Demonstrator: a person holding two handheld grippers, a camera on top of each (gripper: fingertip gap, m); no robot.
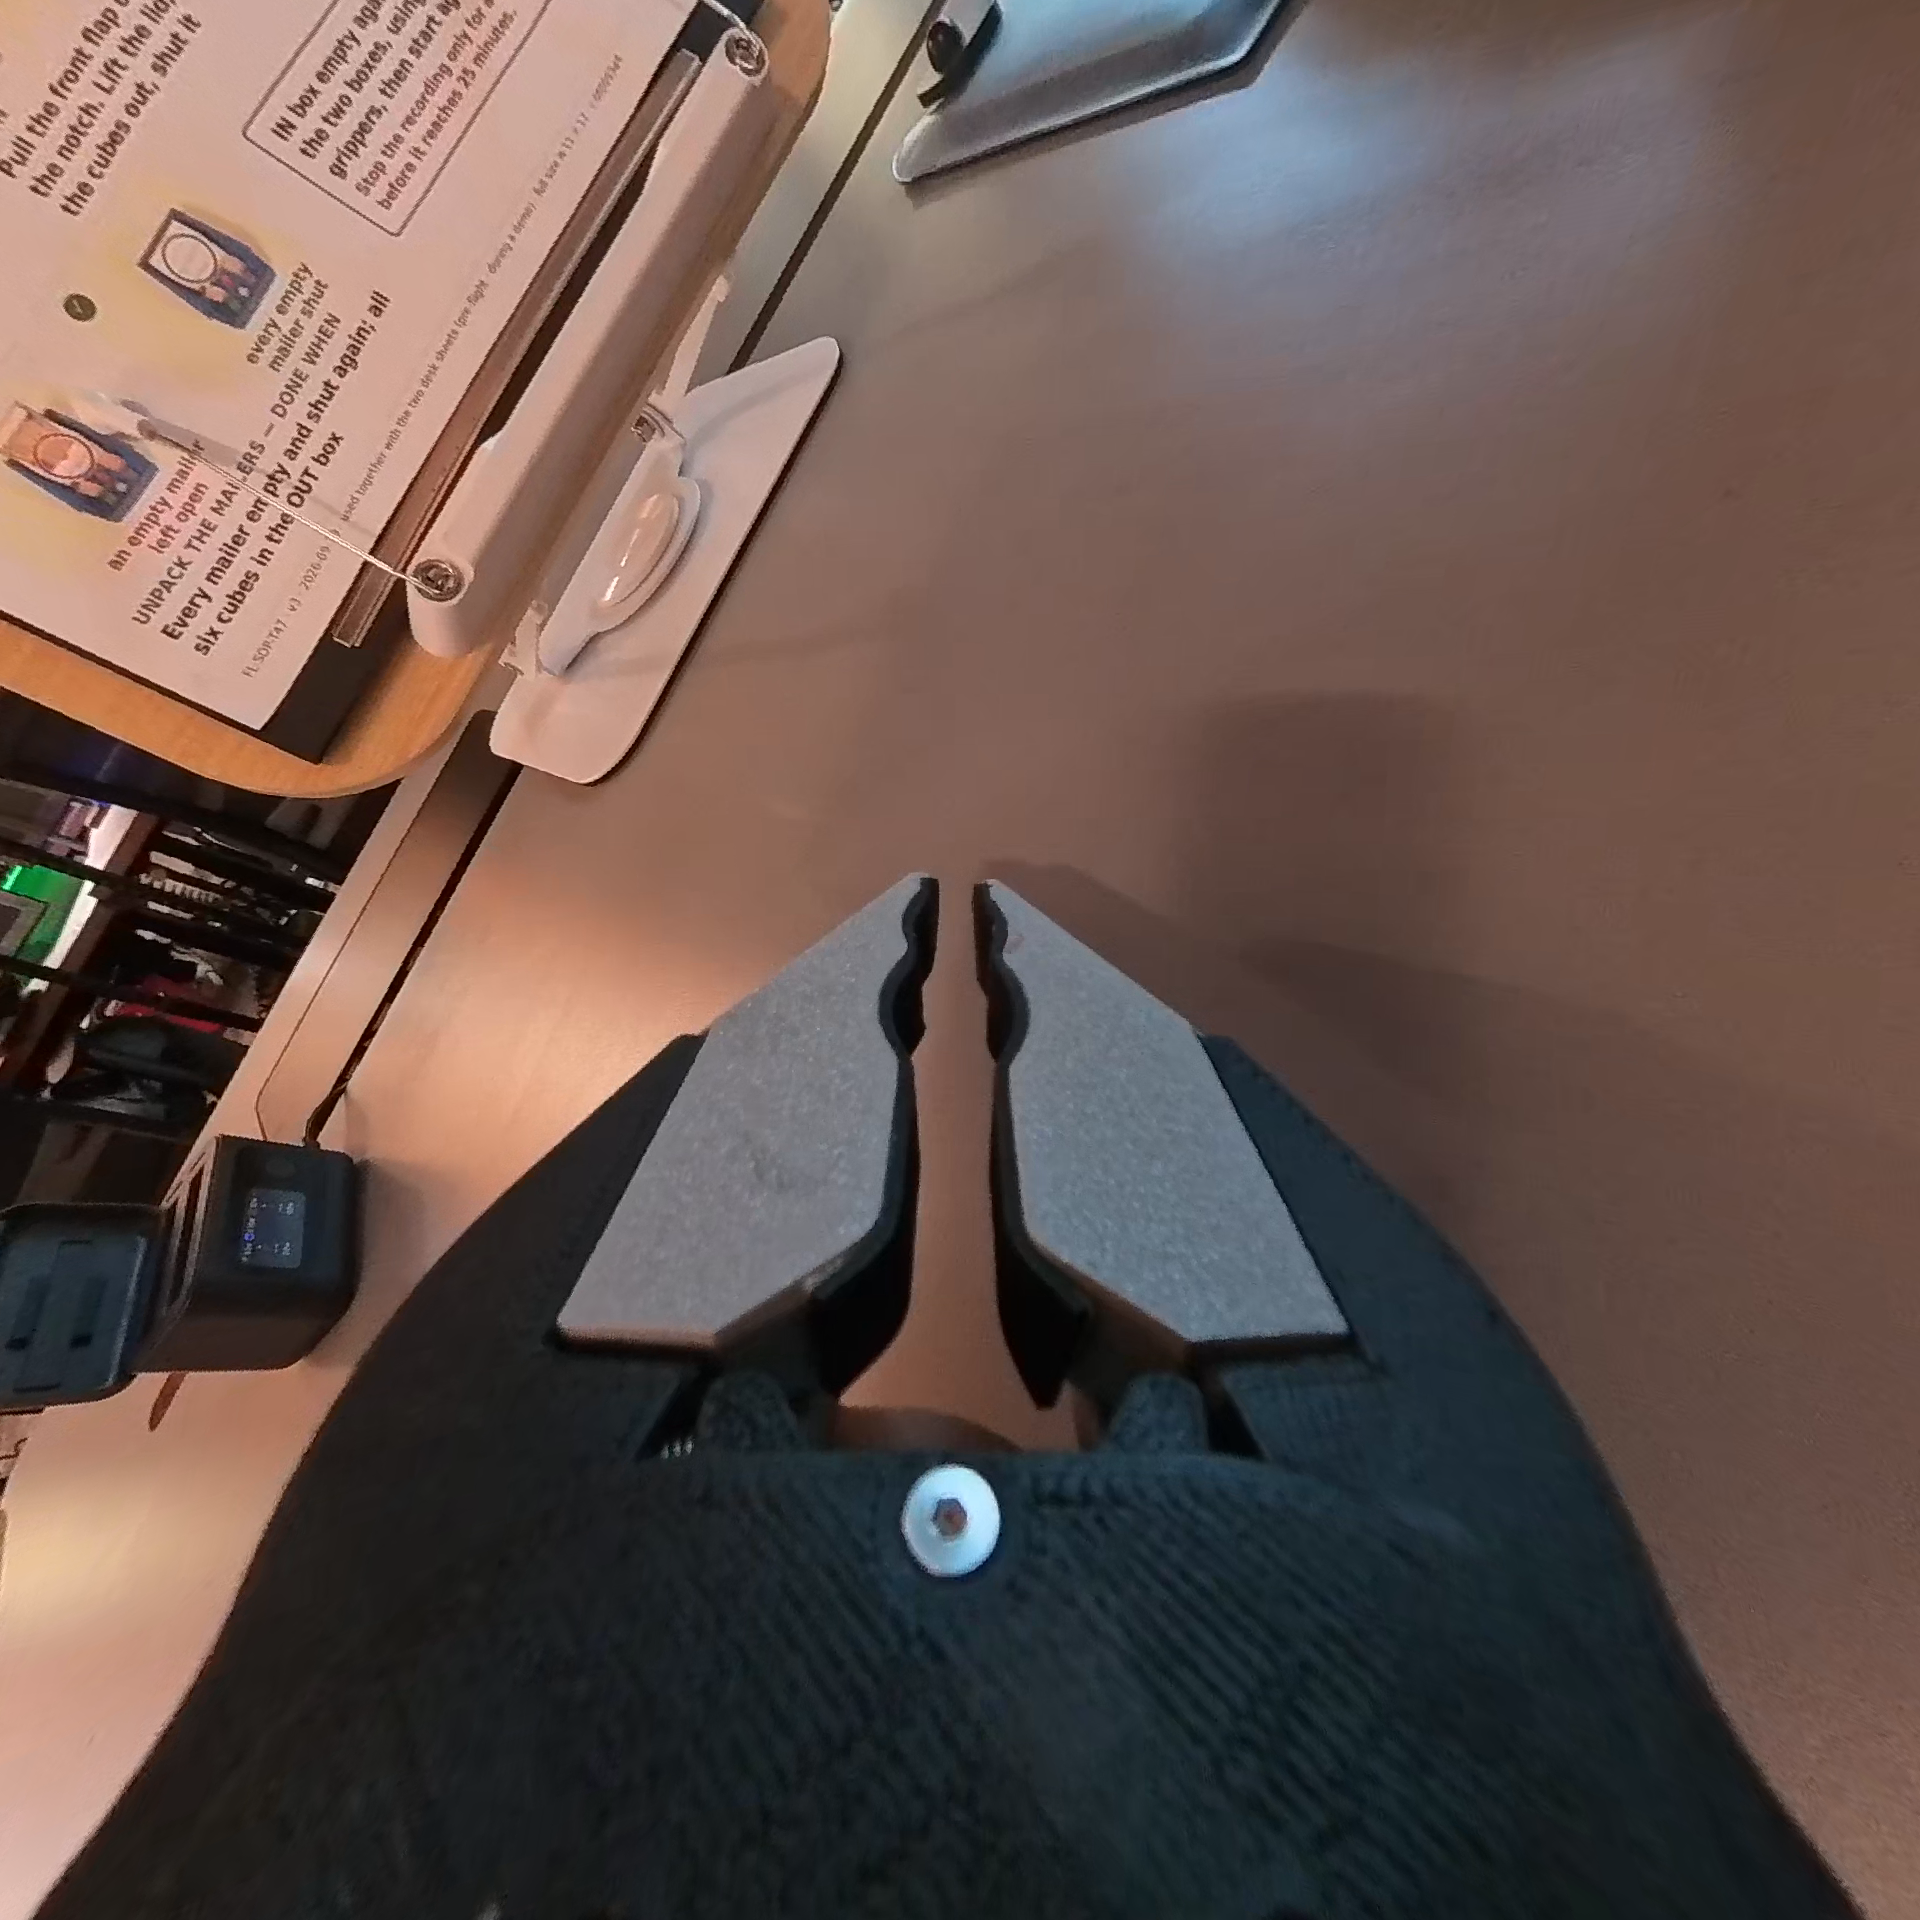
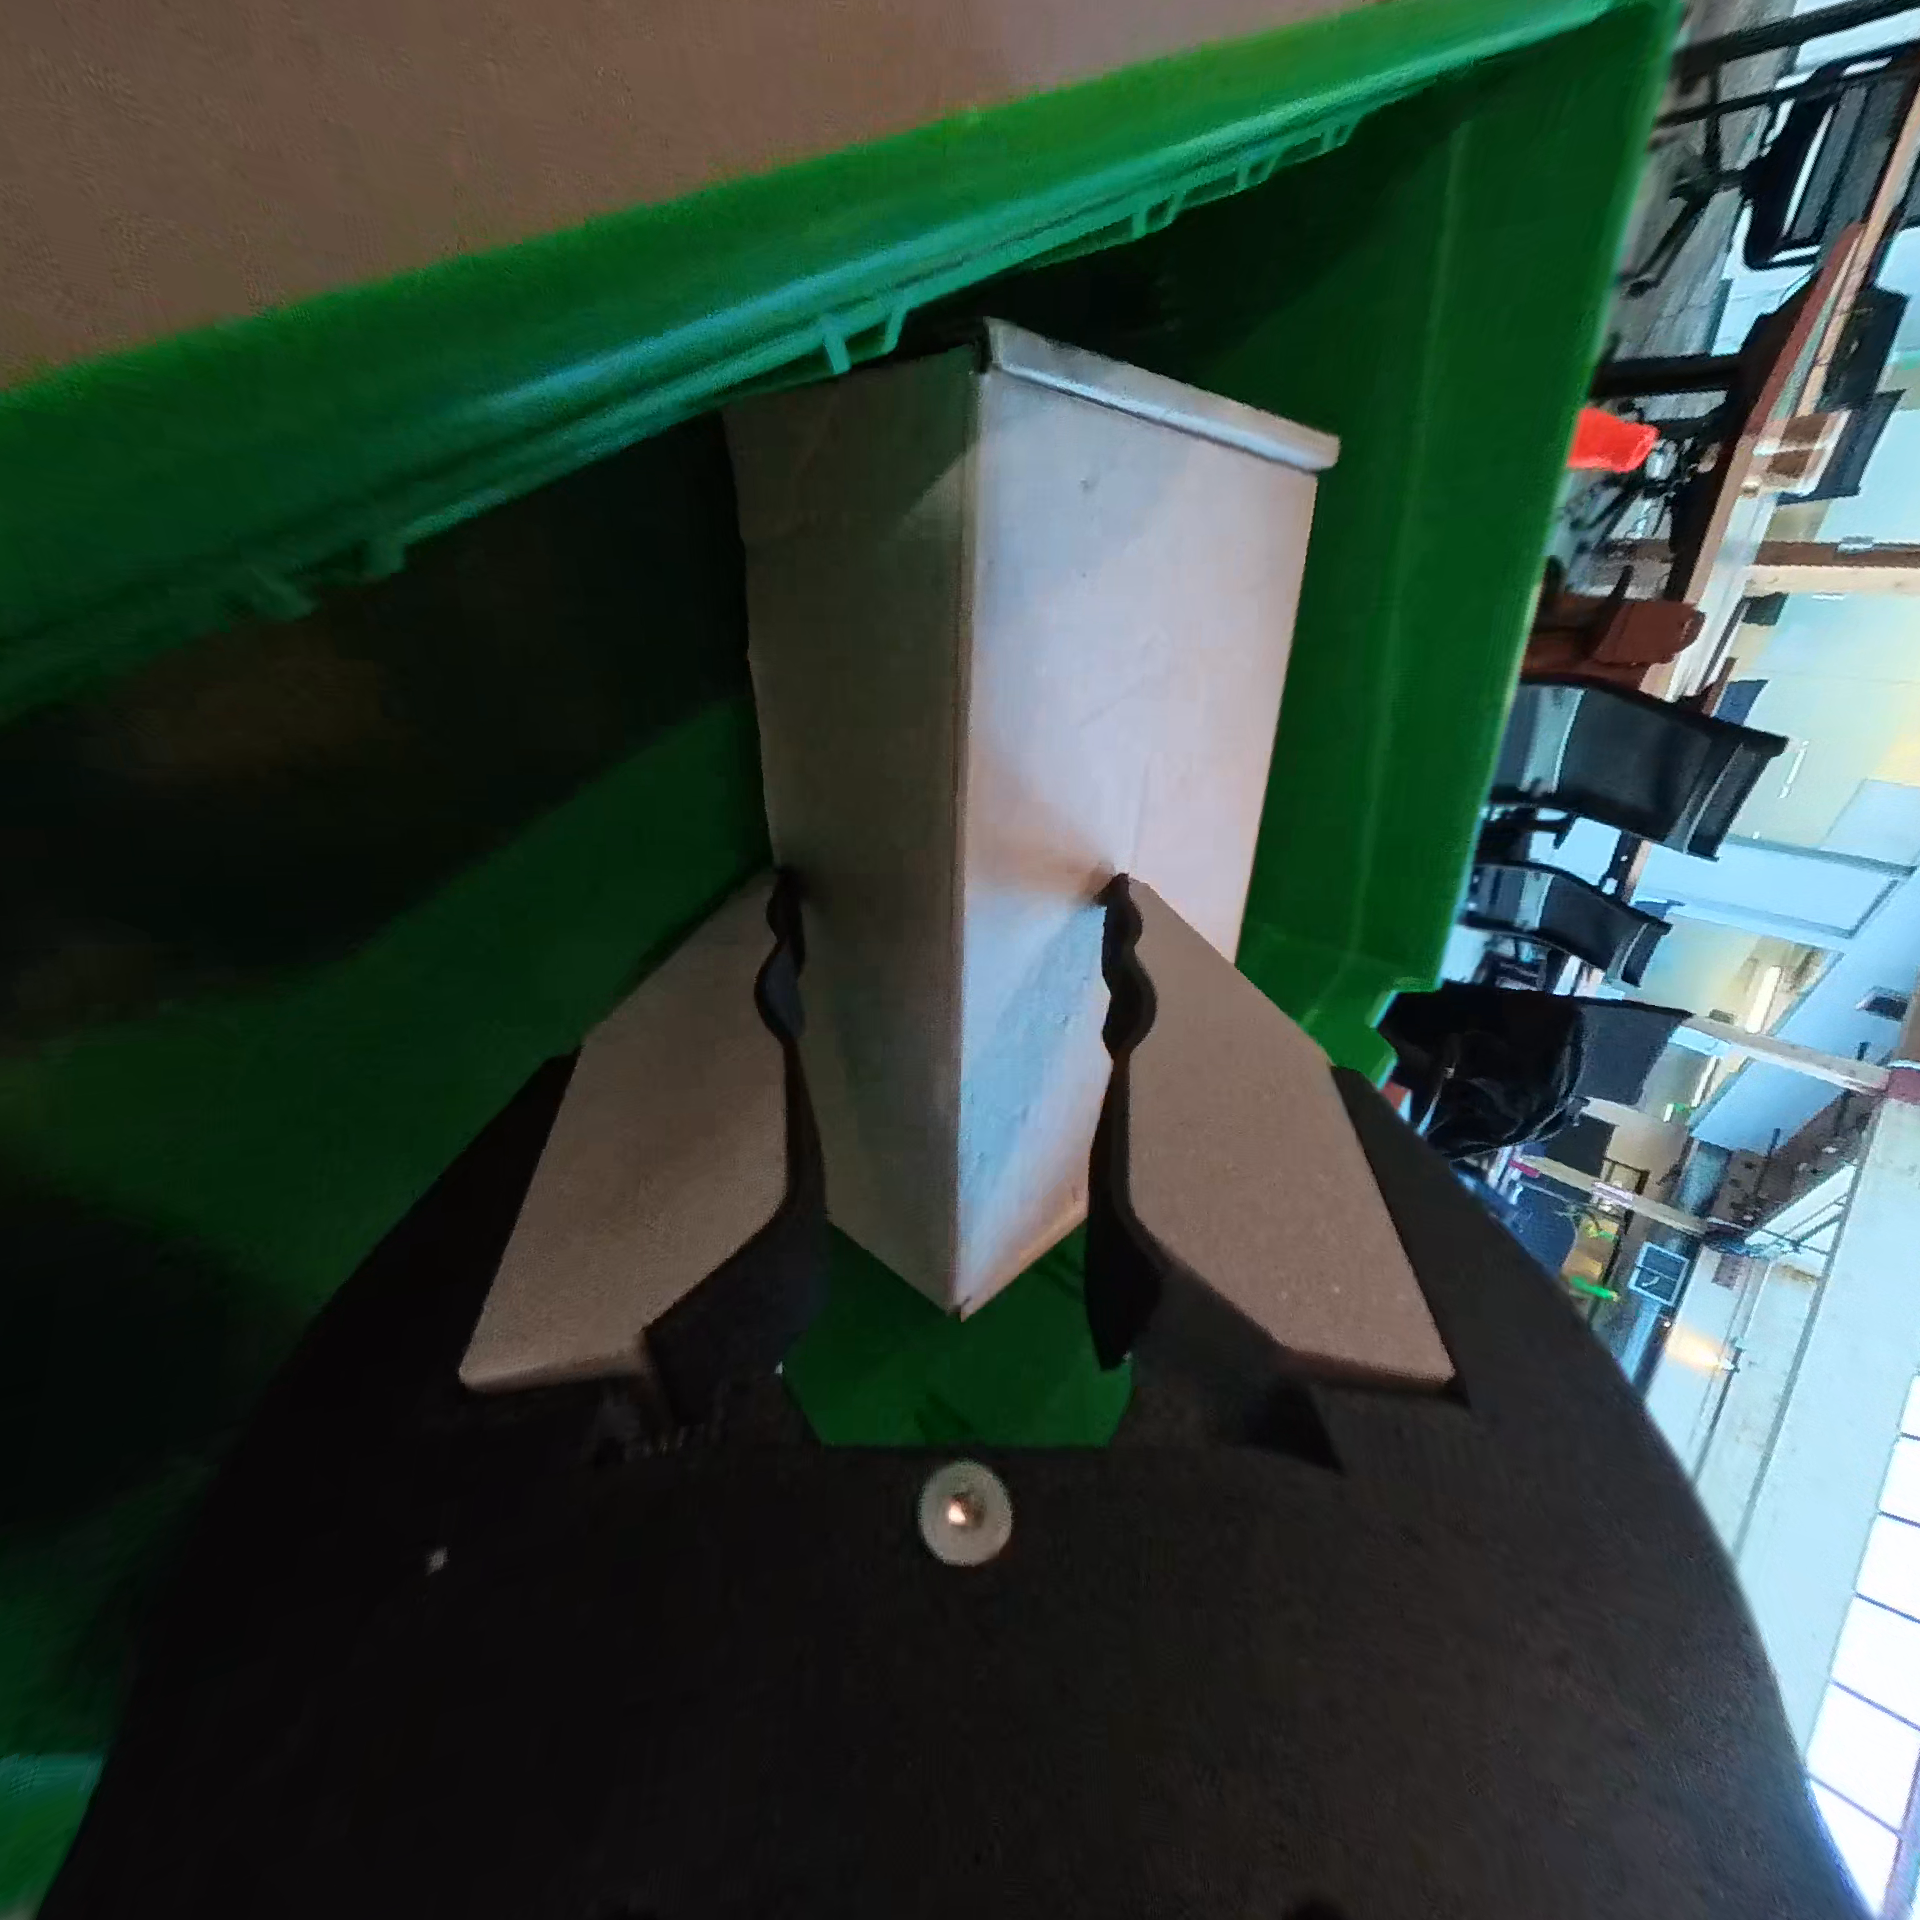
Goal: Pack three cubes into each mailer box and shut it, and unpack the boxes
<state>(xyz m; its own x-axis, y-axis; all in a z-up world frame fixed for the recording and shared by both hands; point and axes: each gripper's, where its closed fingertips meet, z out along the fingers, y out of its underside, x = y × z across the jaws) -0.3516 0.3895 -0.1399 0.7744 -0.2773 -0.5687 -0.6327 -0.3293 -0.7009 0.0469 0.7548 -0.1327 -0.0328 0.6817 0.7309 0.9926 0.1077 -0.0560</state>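
Note:
In the right wrist view my right gripper (image 2: 951,894) is shut on a white mailer box (image 2: 1039,665). The box is closed and stands on end between the fingers, with one corner edge facing the camera. It sits over the inside of a green crate (image 2: 1371,644), close to the crate's rim. In the left wrist view my left gripper (image 1: 954,896) is shut and empty, with only a thin slit between the fingertips, held above the bare brown tabletop (image 1: 1351,623). No cubes show in either view.
A printed instruction sheet (image 1: 208,312) on a wooden board lies at the table's upper left, with a white clip stand (image 1: 665,520) beside it. A black device (image 1: 270,1247) sits at the left edge. A grey metal tray (image 1: 1081,83) is at the top. There is about 55 cm between the tips of the two grippers.

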